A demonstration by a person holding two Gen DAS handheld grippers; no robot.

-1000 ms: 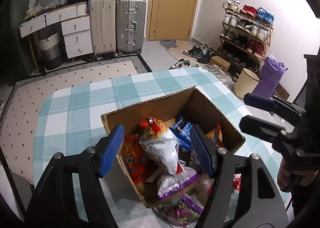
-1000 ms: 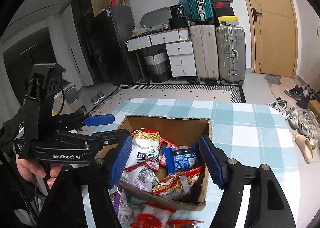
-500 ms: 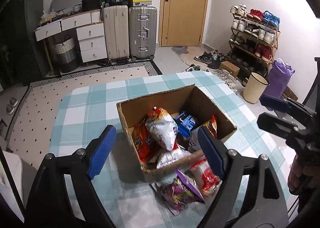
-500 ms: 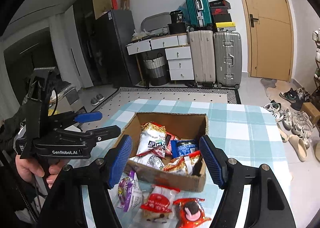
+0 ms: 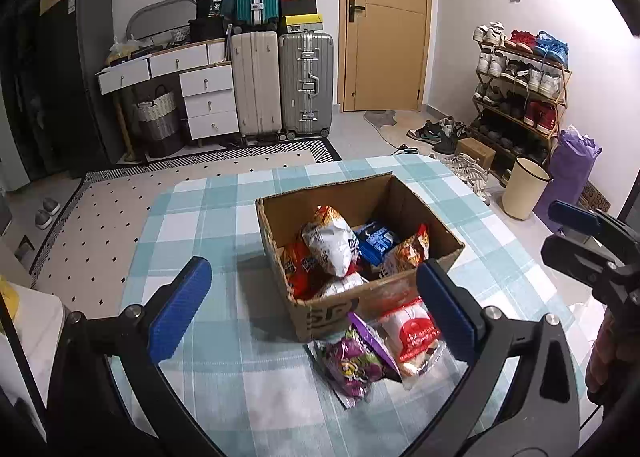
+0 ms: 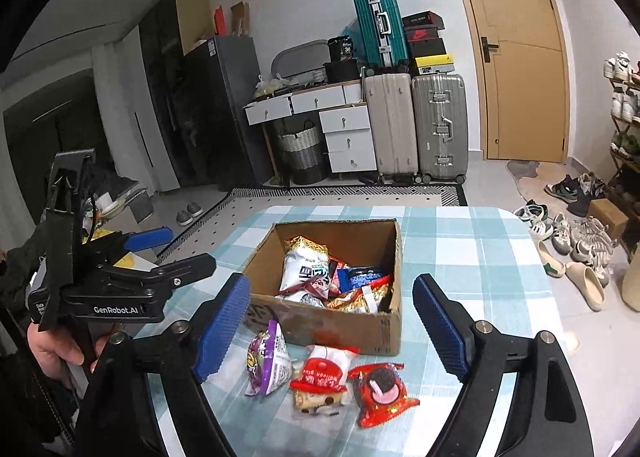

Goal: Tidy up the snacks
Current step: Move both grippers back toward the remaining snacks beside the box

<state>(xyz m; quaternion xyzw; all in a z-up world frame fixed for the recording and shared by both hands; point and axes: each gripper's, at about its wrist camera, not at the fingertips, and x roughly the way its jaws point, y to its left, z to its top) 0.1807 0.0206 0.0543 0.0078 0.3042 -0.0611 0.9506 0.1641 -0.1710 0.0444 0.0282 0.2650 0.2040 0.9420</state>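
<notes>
Both claws hang above the near edge of the desk (image 5: 208,217), which wears a teal-and-white checked cloth, and neither carries anything. The left claw (image 5: 312,309) stands with its blue-padded jaws spread as wide as they go, having just been opening, with nothing between them but the view of the desk below. The right claw (image 6: 332,325) is likewise parted, its jaws having just been opening too, and it is empty.

The step in hand looks like the pause between packets: several snacks already lie in the open brown cardboard box (image 6: 340,321), and three more wait outside it. The next move probably calls for one claw to drop toward a loose packet, close across its crinkly edge, lift it over the near wall and let it go inside.

The box sits about mid-desk, flaps up, roughly half full. In it a white crisp bag with an orange top (image 5: 328,241) stands propped above red packets, beside a blue wrapper (image 5: 374,243) and a brown-and-gold pouch (image 5: 404,253). Just in front of the box's near wall lie a purple foil packet (image 6: 268,357), a clear packet with a red label (image 6: 320,377) beside it, and a red wrapper showing a dark sandwich biscuit (image 6: 380,389) at the right. All three are thin, slippery film and would likely slide if pinched shallowly.
</notes>
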